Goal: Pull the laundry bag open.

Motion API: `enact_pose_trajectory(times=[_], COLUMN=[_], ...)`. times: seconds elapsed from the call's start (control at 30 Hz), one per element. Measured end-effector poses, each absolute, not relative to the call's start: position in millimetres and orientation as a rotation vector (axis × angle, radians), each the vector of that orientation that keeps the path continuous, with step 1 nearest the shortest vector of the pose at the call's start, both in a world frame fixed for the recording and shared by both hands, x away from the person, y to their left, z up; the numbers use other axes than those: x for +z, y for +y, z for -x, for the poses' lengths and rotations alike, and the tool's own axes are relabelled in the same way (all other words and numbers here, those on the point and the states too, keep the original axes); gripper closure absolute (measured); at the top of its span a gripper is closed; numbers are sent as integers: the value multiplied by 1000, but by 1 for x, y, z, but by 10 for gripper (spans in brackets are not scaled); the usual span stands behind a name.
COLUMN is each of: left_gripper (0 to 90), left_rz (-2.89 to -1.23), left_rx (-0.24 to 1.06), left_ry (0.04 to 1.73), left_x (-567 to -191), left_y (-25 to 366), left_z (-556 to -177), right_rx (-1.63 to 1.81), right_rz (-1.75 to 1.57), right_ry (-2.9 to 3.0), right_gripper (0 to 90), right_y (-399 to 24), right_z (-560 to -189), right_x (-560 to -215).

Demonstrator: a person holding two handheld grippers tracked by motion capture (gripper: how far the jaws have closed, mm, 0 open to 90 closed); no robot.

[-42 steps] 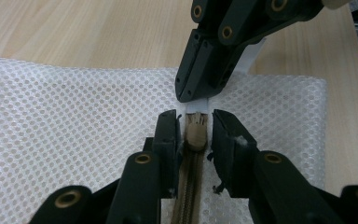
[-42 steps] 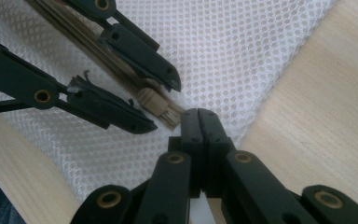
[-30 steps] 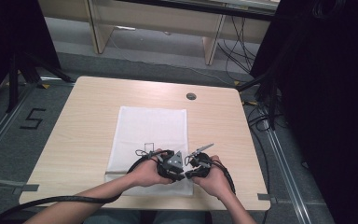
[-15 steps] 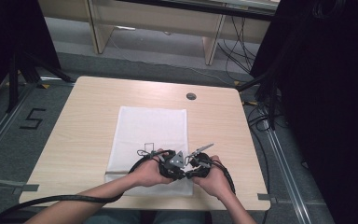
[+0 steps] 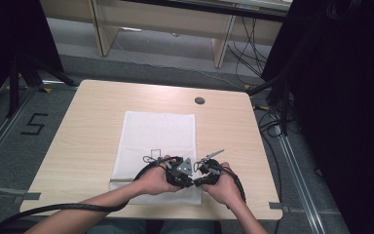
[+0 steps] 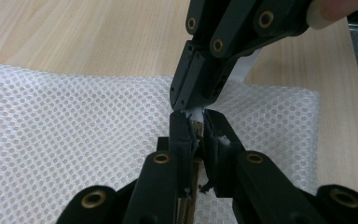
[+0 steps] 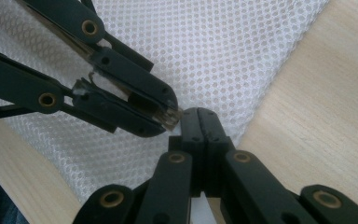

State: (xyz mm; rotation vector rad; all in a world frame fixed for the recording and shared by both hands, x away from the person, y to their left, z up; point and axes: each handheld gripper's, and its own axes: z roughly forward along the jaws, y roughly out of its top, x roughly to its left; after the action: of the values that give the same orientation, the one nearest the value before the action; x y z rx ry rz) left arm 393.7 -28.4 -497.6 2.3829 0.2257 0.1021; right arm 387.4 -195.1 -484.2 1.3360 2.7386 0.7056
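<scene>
A white mesh bag [image 5: 156, 136] lies flat on the wooden table [image 5: 87, 126]. Both grippers meet tip to tip over its near right corner. My left gripper [image 6: 196, 125] has just been closing, and its jaws now pinch a small tan zipper piece [image 6: 197, 130] at the bag's edge. From above, my right gripper [image 6: 189, 106] comes down shut, with a white strip of the bag's edge [image 6: 243, 70] caught at its tip. In the right gripper view, its own jaws [image 7: 199, 114] are pressed together beside the left gripper [image 7: 170, 112]. In the high view, the left gripper [image 5: 187, 176] and right gripper [image 5: 202, 179] sit in the person's hands.
A round grey grommet [image 5: 199, 100] sits in the table's far side. Black cables [image 5: 53, 209] trail from the grippers off the near edge. The floor at the left carries a taped "5" [image 5: 33, 124]. Dark equipment stands to the right.
</scene>
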Motion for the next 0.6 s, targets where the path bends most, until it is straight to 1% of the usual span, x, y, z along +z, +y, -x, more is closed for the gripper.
enact_pose_trajectory(times=[0.2,0.6], left_gripper=[818,819], left_rz=[-2392,-2381], left_rx=[122,120], left_ry=[207,220], left_x=[-496,-496], left_y=[-28,-28], left_z=[-393,-390], right_rx=[707,708], right_rz=[-1338,-1334], right_ry=[2737,2738], right_gripper=[900,900], right_y=[-195,-195], right_z=[-387,-387], right_x=[-484,-484])
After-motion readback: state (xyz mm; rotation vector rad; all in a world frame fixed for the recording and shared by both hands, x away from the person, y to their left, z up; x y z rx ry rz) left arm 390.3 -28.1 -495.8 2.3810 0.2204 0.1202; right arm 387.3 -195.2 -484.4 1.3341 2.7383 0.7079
